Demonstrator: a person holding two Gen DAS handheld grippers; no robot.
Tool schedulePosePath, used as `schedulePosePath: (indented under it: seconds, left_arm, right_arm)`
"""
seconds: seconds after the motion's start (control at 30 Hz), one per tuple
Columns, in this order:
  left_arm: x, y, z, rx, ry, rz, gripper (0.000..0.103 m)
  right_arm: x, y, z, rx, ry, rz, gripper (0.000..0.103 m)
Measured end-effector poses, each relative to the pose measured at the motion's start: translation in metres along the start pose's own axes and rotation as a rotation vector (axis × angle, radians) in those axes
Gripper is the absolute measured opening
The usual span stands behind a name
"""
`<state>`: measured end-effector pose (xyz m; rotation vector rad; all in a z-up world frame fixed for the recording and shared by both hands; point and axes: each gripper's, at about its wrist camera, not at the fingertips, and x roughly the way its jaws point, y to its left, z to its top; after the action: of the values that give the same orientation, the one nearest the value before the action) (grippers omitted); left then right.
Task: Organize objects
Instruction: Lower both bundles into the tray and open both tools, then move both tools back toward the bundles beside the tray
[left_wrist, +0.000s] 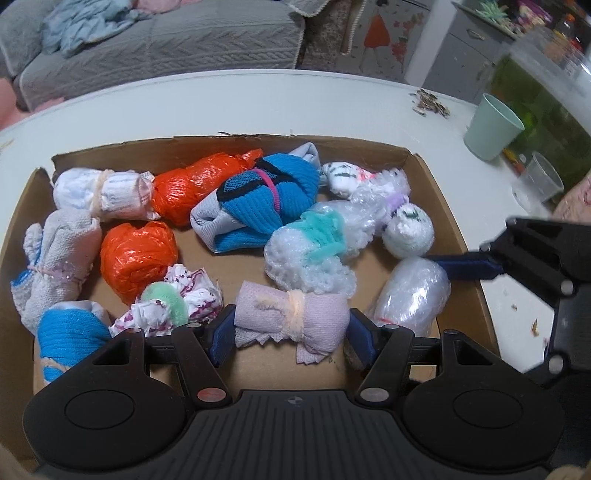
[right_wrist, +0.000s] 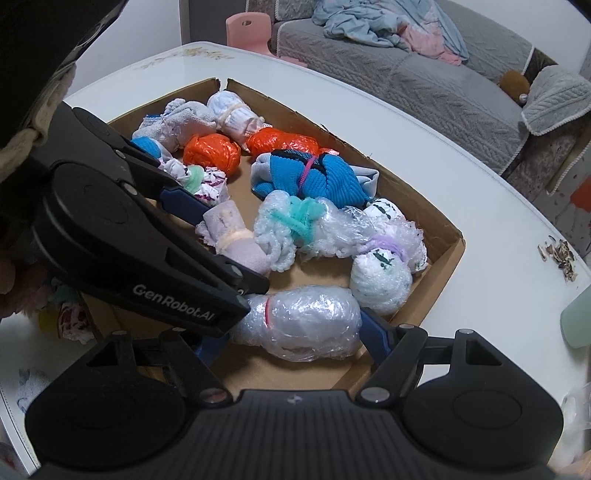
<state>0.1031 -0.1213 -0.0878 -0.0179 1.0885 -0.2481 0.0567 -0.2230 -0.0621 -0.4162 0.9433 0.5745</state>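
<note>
While each gripper's jaws clench one, bundles (cloth (left_wrist: 291, 321), plastic (right_wrist: 306, 325)) stay tied.

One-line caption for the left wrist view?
Left gripper straddles a lilac cloth roll in a cardboard tray of tied bundles.

Soft even indoor light, fisheye-warped edges, blurry bg

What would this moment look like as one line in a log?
left claw: around lilac cloth roll | right claw: around clear plastic bundle | both in cardboard tray
</note>
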Motion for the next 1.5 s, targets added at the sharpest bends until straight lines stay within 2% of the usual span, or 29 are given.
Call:
schedulePosePath:
  seconds: [0.1,0.3,0.5,0.7,0.97,1.0,1.1,1.3,1.43,1.5]
  left_arm:
    - [0.001,0.005,0.004,-0.052,-0.002,-0.001,0.072]
    - [0.003,-0.001,0.008,-0.061,-0.011,0.029,0.079]
    - [-0.001,0.006,0.010,-0.110,-0.002,-0.002,0.082]
    - [-0.016,0.012,0.012,-0.124,-0.020,-0.030,0.086]
    - [-0.060,0.029,0.006,-0.163,-0.071,-0.065,0.086]
    - [-0.069,0.034,0.002,-0.169,-0.083,-0.067,0.086]
    - [-0.096,0.050,-0.011,-0.178,-0.134,-0.050,0.089]
    - [-0.133,0.079,-0.049,-0.134,-0.202,0.042,0.092]
    - [-0.145,0.102,-0.082,-0.150,-0.192,0.084,0.092]
    - [-0.147,0.107,-0.098,-0.148,-0.170,0.088,0.092]
  right_arm:
    - [-0.002,-0.001,-0.002,0.009,-0.008,0.014,0.074]
    - [-0.002,0.001,-0.002,0.005,-0.006,0.012,0.076]
    - [-0.002,0.004,-0.002,-0.009,-0.006,0.011,0.083]
    - [-0.006,0.004,-0.001,-0.010,-0.022,0.003,0.090]
    - [-0.018,0.006,-0.003,0.003,-0.038,-0.006,0.093]
    - [-0.021,0.005,-0.004,0.011,-0.036,-0.013,0.096]
    - [-0.029,0.006,-0.010,0.032,-0.035,-0.025,0.096]
    - [-0.046,0.008,-0.020,0.078,-0.053,-0.054,0.096]
    - [-0.055,0.012,-0.019,0.113,-0.090,-0.091,0.098]
    - [-0.061,0.013,-0.020,0.136,-0.100,-0.078,0.098]
